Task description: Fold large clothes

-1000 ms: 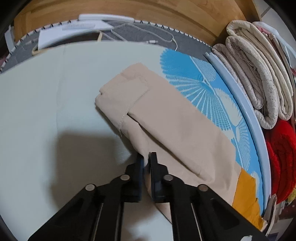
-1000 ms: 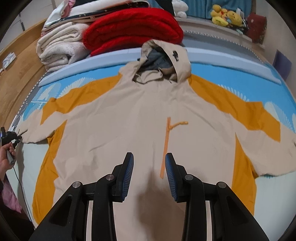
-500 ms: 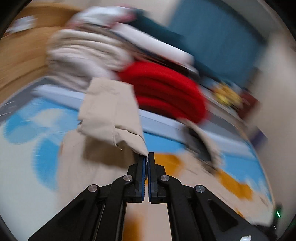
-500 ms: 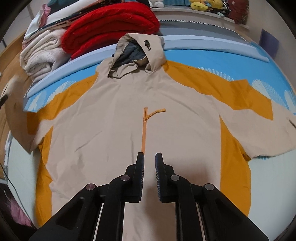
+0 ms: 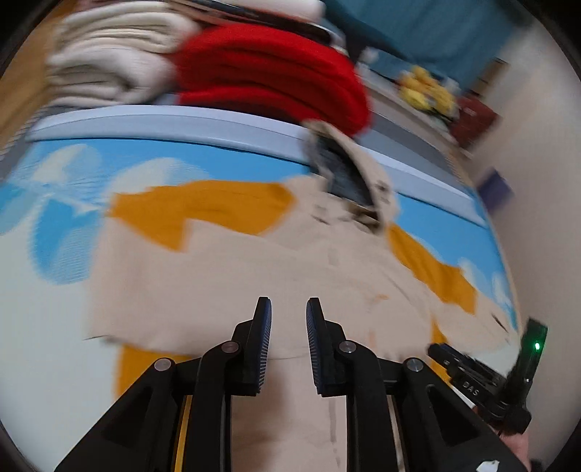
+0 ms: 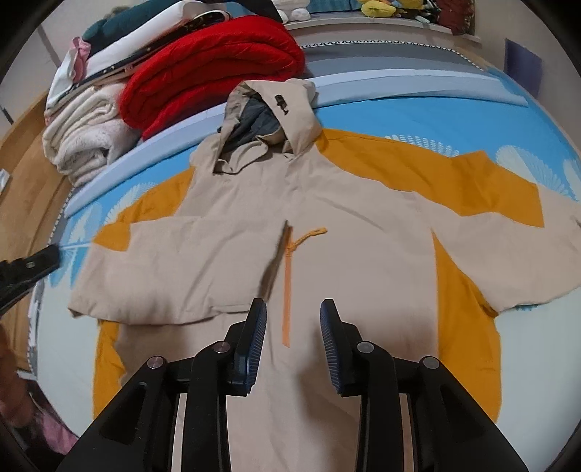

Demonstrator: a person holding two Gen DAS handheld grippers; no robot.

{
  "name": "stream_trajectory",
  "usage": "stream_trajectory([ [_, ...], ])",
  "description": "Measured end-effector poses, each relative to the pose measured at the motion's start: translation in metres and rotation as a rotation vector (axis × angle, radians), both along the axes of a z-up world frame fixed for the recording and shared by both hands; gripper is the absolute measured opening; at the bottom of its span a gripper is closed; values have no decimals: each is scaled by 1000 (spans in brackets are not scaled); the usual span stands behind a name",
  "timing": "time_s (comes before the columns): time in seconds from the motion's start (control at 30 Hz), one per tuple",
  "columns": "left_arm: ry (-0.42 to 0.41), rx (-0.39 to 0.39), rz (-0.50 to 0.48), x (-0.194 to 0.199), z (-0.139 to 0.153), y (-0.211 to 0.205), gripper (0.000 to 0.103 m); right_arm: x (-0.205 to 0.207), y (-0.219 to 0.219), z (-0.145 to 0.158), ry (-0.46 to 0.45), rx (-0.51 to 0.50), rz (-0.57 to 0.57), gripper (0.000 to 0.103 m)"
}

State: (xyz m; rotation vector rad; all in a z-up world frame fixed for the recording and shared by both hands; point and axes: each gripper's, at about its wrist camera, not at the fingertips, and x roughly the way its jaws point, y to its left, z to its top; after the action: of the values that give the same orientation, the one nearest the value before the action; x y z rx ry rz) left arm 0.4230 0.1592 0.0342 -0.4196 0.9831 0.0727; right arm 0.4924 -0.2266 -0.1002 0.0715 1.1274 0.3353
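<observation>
A beige and orange hooded jacket [image 6: 345, 225] lies face up on the blue patterned bed cover [image 6: 454, 119]. Its left sleeve [image 6: 159, 268] is folded in across the chest, while its right sleeve [image 6: 515, 232] lies spread out. My right gripper [image 6: 293, 308] hovers over the lower front by the orange zipper [image 6: 287, 290], its jaws opening with nothing between them. In the blurred left wrist view, my left gripper [image 5: 288, 306] is above the jacket [image 5: 225, 283]; its jaws are opening and empty. The other gripper [image 5: 483, 381] shows at the lower right there.
Folded red blankets [image 6: 214, 69] and cream blankets [image 6: 87, 141] are stacked at the head of the bed, behind the hood [image 6: 276, 109]. A wooden bed frame [image 6: 25, 170] runs along the left. Plush toys [image 6: 385, 7] sit on a far ledge.
My left gripper carried the left sleeve from the bed's side across onto the chest and let it go, its jaws parting. My right gripper closed partway and widened again, staying over the jacket front.
</observation>
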Motion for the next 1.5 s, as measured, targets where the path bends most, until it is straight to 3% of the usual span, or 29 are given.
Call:
stream_trajectory([
  [0.13, -43, 172, 79, -20, -4, 10, 18, 4, 7, -7, 18, 57, 4, 32],
  [0.2, 29, 255, 64, -7, -20, -1, 18, 4, 13, -13, 28, 81, 2, 32],
  [0.3, 22, 233, 23, 4, -23, 4, 18, 8, 25, -26, 39, 96, 5, 32],
  [0.4, 6, 276, 40, 14, -20, 10, 18, 18, 34, -46, 85, 111, 13, 36],
  [0.7, 27, 211, 172, 15, -21, 61, 18, 46, 43, -112, 259, 170, -39, 39],
  [0.73, 29, 206, 184, 15, -21, 66, 18, 48, 45, -114, 264, 177, -33, 37],
  [0.77, 33, 202, 198, 16, -22, 71, 18, 48, 48, -114, 259, 190, -20, 26],
  [0.83, 39, 199, 218, 16, -22, 78, 18, 48, 52, -108, 224, 183, -2, 10],
  [1.03, 50, 163, 280, 13, -22, 97, 18, 43, 36, -43, 8, 197, -23, 8],
  [1.17, 69, 145, 273, 12, -29, 96, 18, 42, -8, 3, -136, 113, -124, 7],
  [1.23, 94, 107, 257, 14, -38, 94, 18, 46, -27, 5, -146, 29, -188, 7],
  [1.3, 118, 74, 243, 16, -48, 91, 18, 54, -53, -11, -94, -48, -267, 7],
  [1.37, 158, 64, 225, 19, -62, 85, 18, 59, -75, -24, -42, -53, -322, 7],
  [1.5, 224, 7, 181, 27, -90, 73, 18, 63, -96, -26, -54, -33, -347, 8],
])
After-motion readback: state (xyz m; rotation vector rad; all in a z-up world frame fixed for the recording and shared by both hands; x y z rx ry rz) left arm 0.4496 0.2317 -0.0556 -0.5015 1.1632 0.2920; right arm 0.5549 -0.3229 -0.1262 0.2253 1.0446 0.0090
